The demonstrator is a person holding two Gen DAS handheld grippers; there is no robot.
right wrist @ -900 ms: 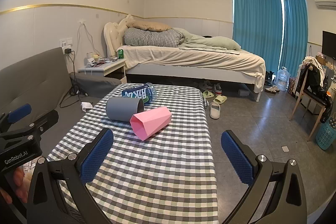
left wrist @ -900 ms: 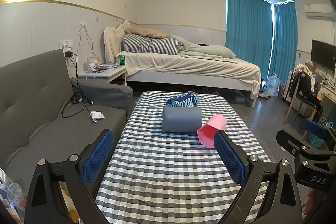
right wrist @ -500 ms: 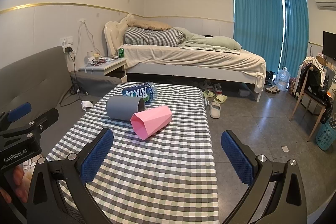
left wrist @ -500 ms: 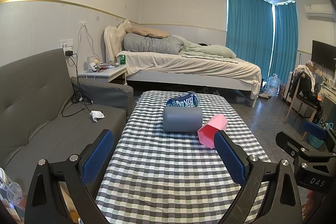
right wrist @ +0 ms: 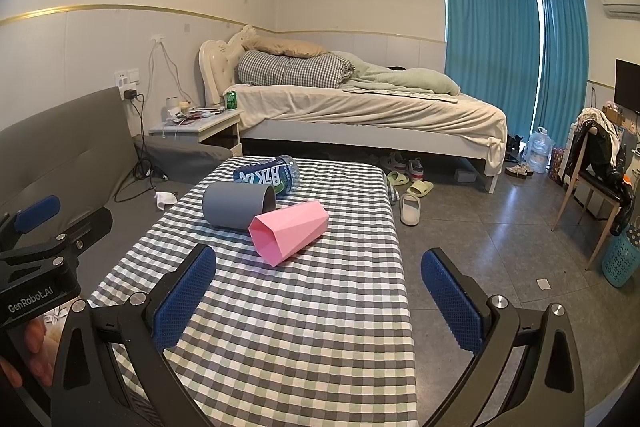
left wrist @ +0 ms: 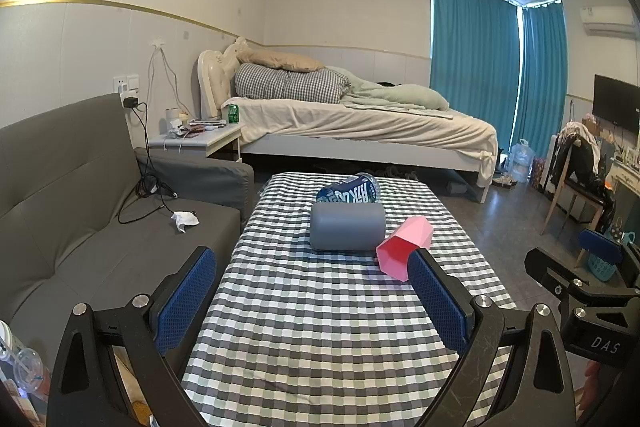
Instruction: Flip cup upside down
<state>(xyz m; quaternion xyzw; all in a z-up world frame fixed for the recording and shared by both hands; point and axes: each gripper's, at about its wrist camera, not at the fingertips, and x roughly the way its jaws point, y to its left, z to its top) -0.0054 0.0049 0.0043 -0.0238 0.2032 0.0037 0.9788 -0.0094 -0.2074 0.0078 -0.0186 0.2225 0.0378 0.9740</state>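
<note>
- Far left, the left gripper (left wrist: 312, 301) hangs over the near end of the long table in its grey-and-white checked cloth (left wrist: 320, 327). Its blue-padded fingers stand wide apart with nothing between them.
- Further along the cloth, toward the far end, a blue-labelled plastic water bottle (right wrist: 267, 179) lies on its side.
- Just in front of the bottle lies a plain grey cylindrical cup (right wrist: 238, 205), also on its side, its open mouth facing right.
- Right of that lies a pink faceted plastic cup (right wrist: 289, 231), tipped over too. Its open mouth points toward the near end, and it is touching or nearly touching the grey cup.
- Over the table's right edge, the right gripper (right wrist: 319, 301) is likewise spread open and empty, well short of either cup.
- From where I stand, nothing is done yet: no cup is held, none stands mouth-down. Reaching, gripping, turning and setting down all remain. Which cup is meant, I can't tell.
</note>
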